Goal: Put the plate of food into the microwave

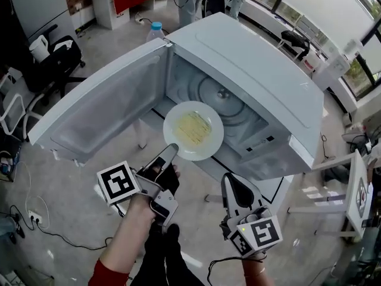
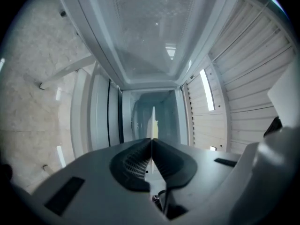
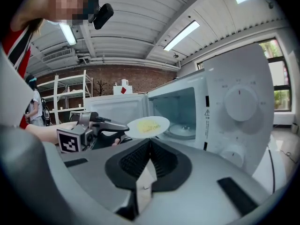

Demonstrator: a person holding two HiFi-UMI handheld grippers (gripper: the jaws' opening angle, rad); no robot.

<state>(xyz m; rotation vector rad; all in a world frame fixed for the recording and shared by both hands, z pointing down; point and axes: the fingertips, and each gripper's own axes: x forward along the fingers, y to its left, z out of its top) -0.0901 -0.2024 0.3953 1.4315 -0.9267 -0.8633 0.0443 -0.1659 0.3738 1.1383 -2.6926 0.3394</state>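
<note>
The white microwave (image 1: 256, 64) stands open, its door (image 1: 101, 109) swung out to the left. A white plate (image 1: 193, 130) of yellow food hangs level at the oven's mouth, in front of the glass turntable (image 1: 223, 100). My left gripper (image 1: 171, 151) is shut on the plate's near rim. In the left gripper view the plate (image 2: 153, 123) shows edge-on as a thin white line between the closed jaws of that gripper (image 2: 151, 142). My right gripper (image 1: 229, 180) hangs lower right, shut and empty. Its view shows the plate (image 3: 147, 125) and turntable (image 3: 183, 129) past its jaws (image 3: 150, 142).
A water bottle (image 1: 156, 30) stands behind the door's hinge. An office chair (image 1: 56, 61) is at the far left, and cables (image 1: 30, 219) lie on the floor. A white stand (image 1: 357, 189) is at the right edge.
</note>
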